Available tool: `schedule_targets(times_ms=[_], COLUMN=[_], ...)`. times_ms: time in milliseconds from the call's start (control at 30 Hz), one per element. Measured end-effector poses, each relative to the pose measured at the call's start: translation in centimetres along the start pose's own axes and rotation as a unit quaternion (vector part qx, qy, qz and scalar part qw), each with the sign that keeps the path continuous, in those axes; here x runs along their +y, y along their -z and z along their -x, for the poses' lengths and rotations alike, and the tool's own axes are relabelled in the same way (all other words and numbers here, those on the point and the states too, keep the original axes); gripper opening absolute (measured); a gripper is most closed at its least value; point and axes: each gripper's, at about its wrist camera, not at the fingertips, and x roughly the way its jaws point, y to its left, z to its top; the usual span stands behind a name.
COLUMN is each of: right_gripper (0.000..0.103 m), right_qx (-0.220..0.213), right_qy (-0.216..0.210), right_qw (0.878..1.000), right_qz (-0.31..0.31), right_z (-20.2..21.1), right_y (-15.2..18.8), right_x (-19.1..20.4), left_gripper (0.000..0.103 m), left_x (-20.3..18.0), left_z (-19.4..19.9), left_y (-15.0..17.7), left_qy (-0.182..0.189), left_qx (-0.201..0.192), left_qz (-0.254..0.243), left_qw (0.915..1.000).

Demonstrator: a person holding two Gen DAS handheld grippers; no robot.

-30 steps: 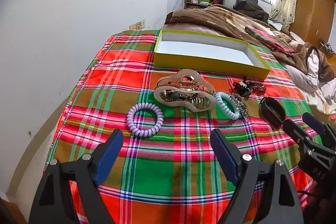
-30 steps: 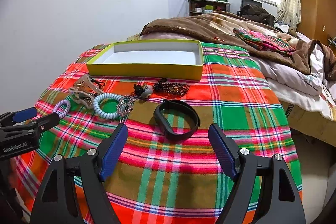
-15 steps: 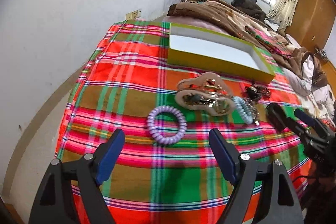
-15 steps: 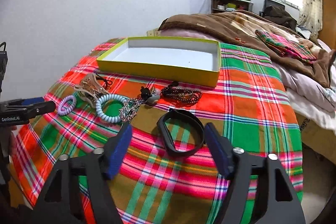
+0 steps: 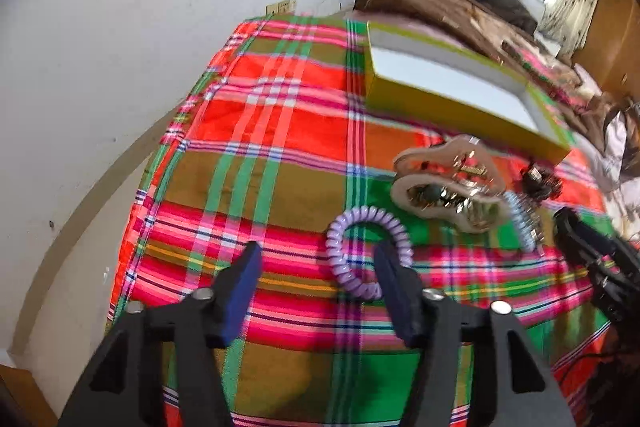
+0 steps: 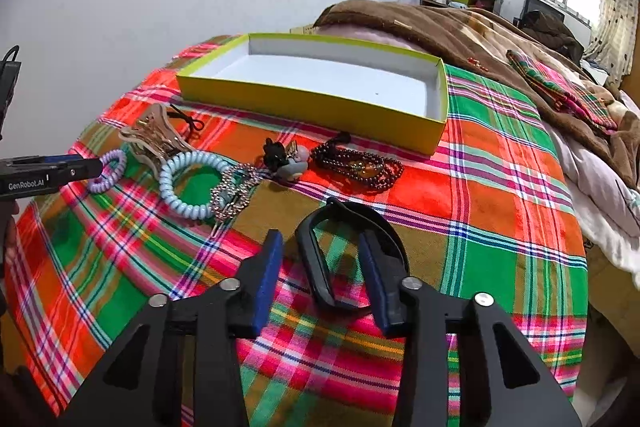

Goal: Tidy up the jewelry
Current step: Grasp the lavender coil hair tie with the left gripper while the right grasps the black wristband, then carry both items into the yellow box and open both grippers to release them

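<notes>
A yellow box (image 5: 452, 99) with a white inside stands empty at the back of the plaid cloth; it also shows in the right wrist view (image 6: 312, 103). My left gripper (image 5: 318, 267) is open, its right finger lying over the near side of the purple spiral hair tie (image 5: 340, 239). My right gripper (image 6: 322, 263) is open, with the left side of the black bracelet (image 6: 316, 259) between its fingers. A beige hair claw (image 5: 448, 183), a light-blue spiral tie (image 6: 188, 183), a rhinestone clip (image 6: 232, 193), a small charm (image 6: 292, 163) and dark beads (image 6: 356, 167) lie between.
The plaid cloth (image 5: 280, 131) covers the bed end, dropping off at the left edge beside a white wall (image 5: 120, 27). A brown blanket (image 6: 460, 31) and bedding lie behind and right of the box. The left gripper shows at the left in the right wrist view (image 6: 52, 171).
Both grippers have moved forward and down. The left one now reaches the purple hair tie; the right one now straddles the side of the black bracelet. Both jaws have narrowed somewhat.
</notes>
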Motion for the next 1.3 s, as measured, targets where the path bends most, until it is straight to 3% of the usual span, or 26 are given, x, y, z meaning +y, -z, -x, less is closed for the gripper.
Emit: schedule_targets(times_ms=[233, 433, 500, 667, 800, 867, 1300], right_gripper=[0.038, 0.038, 0.037, 0.022, 0.017, 0.014, 0.012], right_qx=[0.013, 0.023, 0.023, 0.023, 0.023, 0.021, 0.001], right_qy=[0.004, 0.006, 0.009, 0.006, 0.01, 0.013, 0.023], right_qw=[1.0, 1.0, 1.0, 1.0, 1.0, 1.0, 1.0], right_qz=[0.003, 0.002, 0.004, 0.001, 0.003, -0.004, -0.02], right_z=[-0.6, -1.1, -1.1, -1.0, -0.9, -0.8, 0.6], right_y=[-0.2, -0.2, -0.2, -0.1, 0.0, 0.0, -0.4], right_x=[0.0, -0.1, 0.0, 0.4, 0.8, 0.6, 0.1], left_gripper=[0.054, 0.052, 0.042, 0.037, 0.016, 0.011, 0.01], left_x=[-0.8, -0.8, -0.9, -1.8, -2.4, -2.5, -1.9], left_z=[-0.4, -0.3, -0.4, -0.5, -0.6, -0.7, 1.0], left_y=[0.1, 0.1, 0.0, -0.2, -0.4, -0.6, -1.6], left_qy=[-0.038, -0.04, -0.032, -0.026, -0.022, -0.015, 0.01], left_qx=[-0.003, -0.004, -0.004, -0.007, -0.006, -0.004, -0.028], left_qz=[-0.031, -0.028, -0.03, -0.037, -0.047, -0.047, -0.031], left_qw=[0.9988, 0.9988, 0.999, 0.9989, 0.9987, 0.9988, 0.9991])
